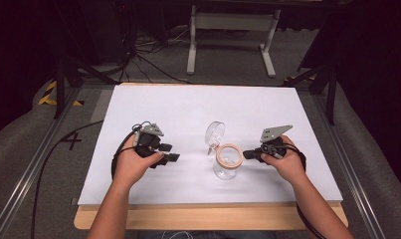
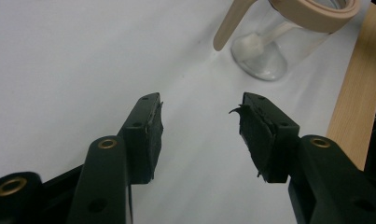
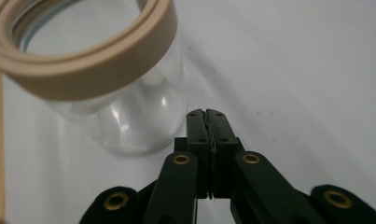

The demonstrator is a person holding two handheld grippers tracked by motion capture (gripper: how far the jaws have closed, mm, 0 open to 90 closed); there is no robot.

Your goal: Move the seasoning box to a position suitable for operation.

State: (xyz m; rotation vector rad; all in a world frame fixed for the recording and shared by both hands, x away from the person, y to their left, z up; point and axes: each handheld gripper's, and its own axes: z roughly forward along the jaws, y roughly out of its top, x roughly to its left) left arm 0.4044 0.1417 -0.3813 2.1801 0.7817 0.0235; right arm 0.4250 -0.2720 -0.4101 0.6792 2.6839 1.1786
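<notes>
A clear glass jar (image 1: pixel 227 168) with a beige ring around its mouth (image 1: pixel 230 154) stands on the white board (image 1: pixel 188 109), right of centre. Its round clear lid (image 1: pixel 214 133) is tipped up and back on the jar's far-left side. My right gripper (image 1: pixel 246 155) is shut with nothing between its jaws, its tip right beside the jar's right side. In the right gripper view the shut gripper (image 3: pixel 207 114) sits just beside the jar's wall (image 3: pixel 129 116), below the beige ring (image 3: pixel 83 70). My left gripper (image 1: pixel 170 153) is open, well left of the jar. Beyond that empty open gripper (image 2: pixel 199 116) stands the jar (image 2: pixel 262 58).
The board lies on a wooden tabletop whose front edge (image 1: pixel 208 217) shows near me. A wooden strip (image 2: pixel 358 102) runs past the jar in the left gripper view. Cables (image 1: pixel 138 55) and a white stand (image 1: pixel 233 30) are on the floor beyond the board.
</notes>
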